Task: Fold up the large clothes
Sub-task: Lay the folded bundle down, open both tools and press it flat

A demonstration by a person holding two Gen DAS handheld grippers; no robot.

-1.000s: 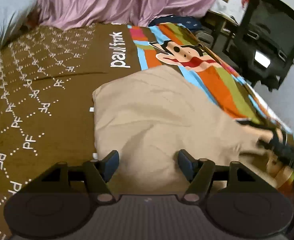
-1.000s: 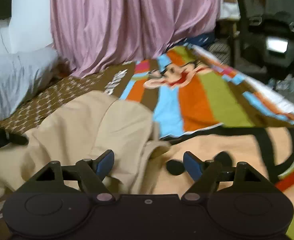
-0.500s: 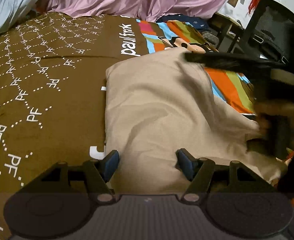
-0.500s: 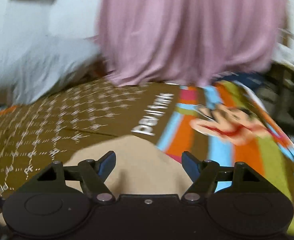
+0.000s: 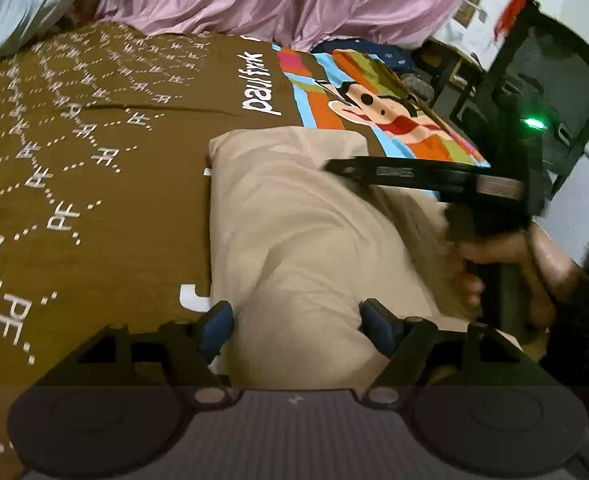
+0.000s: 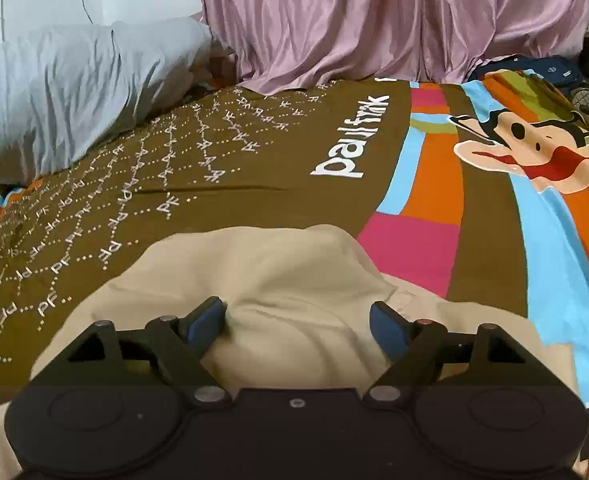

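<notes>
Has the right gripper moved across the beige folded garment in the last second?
Yes. In the left wrist view the right gripper has swung from the garment's right edge, up over its far end, beside the cartoon monkey print.

This is a bedroom in a home. A bed carries a brown bedspread printed with "paul frank" lettering and a cartoon monkey on bright stripes, a grey pillow lies at its far left corner, and pink curtains hang along its far edge. Beyond the bed's right edge stands a black office chair by a desk.
</notes>
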